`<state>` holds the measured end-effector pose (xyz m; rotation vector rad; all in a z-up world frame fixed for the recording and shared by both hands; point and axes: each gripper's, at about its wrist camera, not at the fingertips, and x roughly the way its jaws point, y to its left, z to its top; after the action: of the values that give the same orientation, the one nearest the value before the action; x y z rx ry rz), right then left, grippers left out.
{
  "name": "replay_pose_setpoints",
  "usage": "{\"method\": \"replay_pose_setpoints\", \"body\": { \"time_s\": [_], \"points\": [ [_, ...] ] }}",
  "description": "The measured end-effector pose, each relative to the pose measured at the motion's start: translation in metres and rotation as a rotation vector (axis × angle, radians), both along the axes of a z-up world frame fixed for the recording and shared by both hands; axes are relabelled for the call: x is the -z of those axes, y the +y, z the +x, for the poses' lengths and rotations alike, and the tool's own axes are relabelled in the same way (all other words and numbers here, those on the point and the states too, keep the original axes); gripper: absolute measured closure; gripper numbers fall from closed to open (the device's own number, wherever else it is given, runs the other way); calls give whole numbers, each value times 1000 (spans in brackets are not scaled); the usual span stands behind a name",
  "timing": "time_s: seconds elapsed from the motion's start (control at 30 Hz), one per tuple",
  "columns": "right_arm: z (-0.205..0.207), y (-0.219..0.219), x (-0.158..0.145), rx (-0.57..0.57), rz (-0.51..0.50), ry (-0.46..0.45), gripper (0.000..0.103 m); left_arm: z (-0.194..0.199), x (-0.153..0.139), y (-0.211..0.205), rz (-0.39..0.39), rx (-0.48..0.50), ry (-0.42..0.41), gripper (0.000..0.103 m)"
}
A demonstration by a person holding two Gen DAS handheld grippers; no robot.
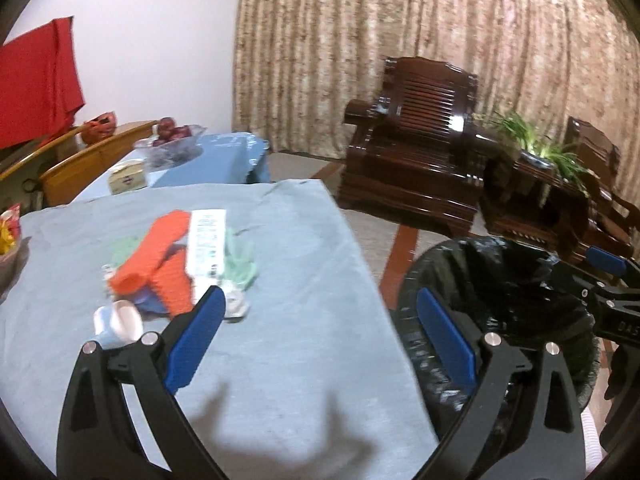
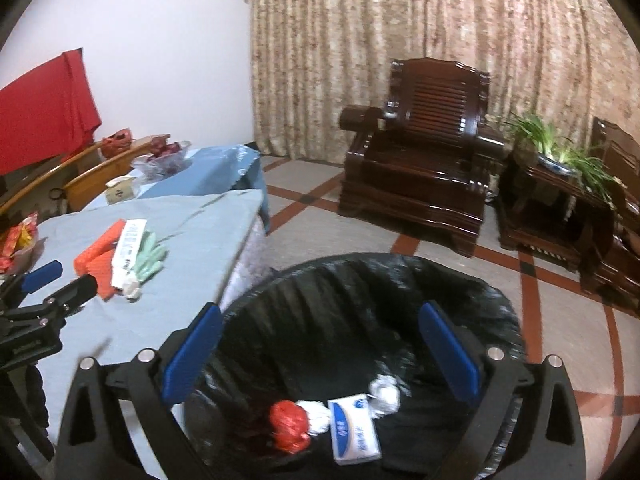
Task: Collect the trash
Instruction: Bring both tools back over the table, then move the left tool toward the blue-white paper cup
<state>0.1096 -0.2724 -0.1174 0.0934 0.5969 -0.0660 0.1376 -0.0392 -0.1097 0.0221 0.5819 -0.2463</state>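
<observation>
A pile of trash lies on the blue-grey tablecloth (image 1: 280, 320): orange ribbed packaging (image 1: 160, 256), a white printed box (image 1: 206, 240), a pale green wrapper (image 1: 240, 260), crumpled white paper (image 1: 236, 302) and a small white cup (image 1: 120, 322). My left gripper (image 1: 320, 316) is open and empty, above the table's right edge. My right gripper (image 2: 320, 344) is open and empty over the black-lined bin (image 2: 500, 300). In the bin lie a red crumpled wrapper (image 2: 290, 426), a blue-white tissue pack (image 2: 352, 428) and white paper balls (image 2: 386, 396). The pile also shows in the right wrist view (image 2: 128, 256).
A second table with a blue cloth (image 1: 224, 160) holds a glass fruit bowl (image 1: 172, 144) and a small box (image 1: 128, 178). Snack packets (image 1: 10, 232) sit at the left. A dark wooden armchair (image 2: 420, 160) and a side table with a plant (image 2: 560, 176) stand beyond.
</observation>
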Motion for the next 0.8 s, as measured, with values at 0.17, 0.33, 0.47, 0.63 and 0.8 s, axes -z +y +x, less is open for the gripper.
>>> {"method": "replay_pose_setpoints", "body": {
  "time_s": [0.17, 0.33, 0.47, 0.63, 0.8],
  "points": [
    [13, 27, -3, -47, -2, -14, 6, 1, -2, 32, 12, -64, -13, 9],
    [30, 51, -5, -91, 3, -17, 6, 4, -4, 60, 20, -120, -15, 9],
    [44, 74, -2, -130, 8, -19, 6, 9, -2, 90, 34, -182, -11, 9],
    [62, 105, 4, -181, 9, -22, 6, 16, 5, 126, 51, -258, 2, 9],
    [82, 135, 15, -212, 21, -9, 6, 30, 19, 161, 64, -317, 34, 9]
  ]
}}
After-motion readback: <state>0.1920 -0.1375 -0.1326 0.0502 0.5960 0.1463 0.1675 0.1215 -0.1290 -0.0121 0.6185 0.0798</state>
